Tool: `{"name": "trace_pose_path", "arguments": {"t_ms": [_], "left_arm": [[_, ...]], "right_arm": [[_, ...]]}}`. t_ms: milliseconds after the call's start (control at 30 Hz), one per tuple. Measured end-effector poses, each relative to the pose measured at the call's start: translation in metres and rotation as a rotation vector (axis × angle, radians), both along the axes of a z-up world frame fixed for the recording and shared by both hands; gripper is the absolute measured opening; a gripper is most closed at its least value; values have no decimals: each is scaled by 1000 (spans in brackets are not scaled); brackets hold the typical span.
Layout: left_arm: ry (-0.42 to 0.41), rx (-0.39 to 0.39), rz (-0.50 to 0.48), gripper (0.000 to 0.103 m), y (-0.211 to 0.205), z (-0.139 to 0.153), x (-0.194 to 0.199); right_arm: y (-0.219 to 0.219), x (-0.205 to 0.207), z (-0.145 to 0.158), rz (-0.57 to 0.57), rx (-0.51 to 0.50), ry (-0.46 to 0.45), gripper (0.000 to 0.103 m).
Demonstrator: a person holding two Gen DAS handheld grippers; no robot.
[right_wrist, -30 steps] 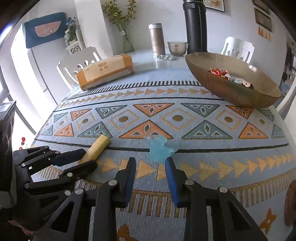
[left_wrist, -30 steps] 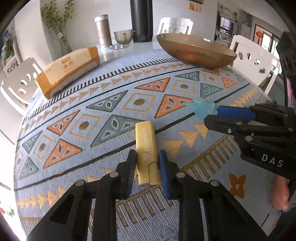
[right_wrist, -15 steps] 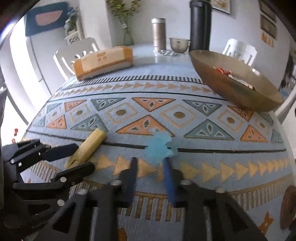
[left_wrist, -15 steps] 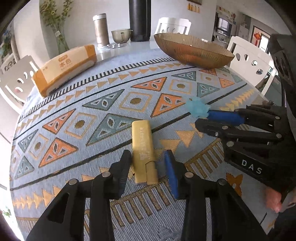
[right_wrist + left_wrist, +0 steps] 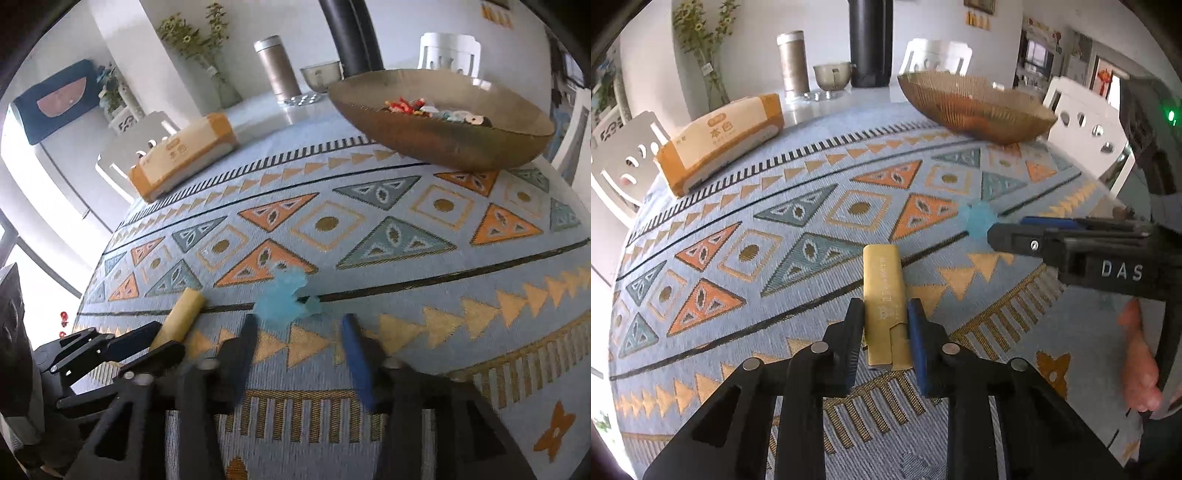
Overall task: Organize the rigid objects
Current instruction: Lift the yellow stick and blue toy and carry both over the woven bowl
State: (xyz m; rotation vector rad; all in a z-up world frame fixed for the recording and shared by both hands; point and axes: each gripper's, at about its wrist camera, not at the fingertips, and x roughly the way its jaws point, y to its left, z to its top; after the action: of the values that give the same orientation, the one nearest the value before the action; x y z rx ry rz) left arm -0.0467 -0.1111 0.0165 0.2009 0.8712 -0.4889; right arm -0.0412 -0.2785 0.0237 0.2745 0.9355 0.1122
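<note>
A gold rectangular bar (image 5: 882, 269) lies on the patterned tablecloth, and my left gripper (image 5: 885, 304) is shut on its near end, pads pressed to both sides. In the right wrist view the same bar (image 5: 186, 308) sticks out from the left gripper (image 5: 166, 336). A pale blue translucent piece (image 5: 282, 297) lies flat just ahead of my right gripper (image 5: 299, 318), whose jaws are opening. Its near edge sits between the tips and no pad touches it. From the left wrist, the right gripper (image 5: 1008, 226) reaches in from the right toward the blue piece (image 5: 979, 218).
A wide golden bowl (image 5: 443, 144) holding several small items stands at the back right. An orange tissue box (image 5: 720, 136) lies at the back left. A steel flask, a small metal cup and a tall black bottle stand at the far edge. White chairs ring the table.
The left jaws loosened briefly and are closed on the gold bar again. The right jaws shut, then spread wide, and that gripper rolled and edged up to the blue piece.
</note>
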Motion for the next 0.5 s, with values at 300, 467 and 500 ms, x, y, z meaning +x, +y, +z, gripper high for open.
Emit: {"name": "trace_pose_path", "arguments": {"t_ms": [300,467,500], "left_arm": [[-25,-150,12,21,22,11,-4],[-44,-165,12,21,25,13,-7],[-43,-174,15,21,27,14,-6]], "right_arm": [[-8,-8,9,-50,-10,-57,62],[-24,-8,8,-102,50,-50,62],[-29,-9,7,-115,69,-47,62]]}}
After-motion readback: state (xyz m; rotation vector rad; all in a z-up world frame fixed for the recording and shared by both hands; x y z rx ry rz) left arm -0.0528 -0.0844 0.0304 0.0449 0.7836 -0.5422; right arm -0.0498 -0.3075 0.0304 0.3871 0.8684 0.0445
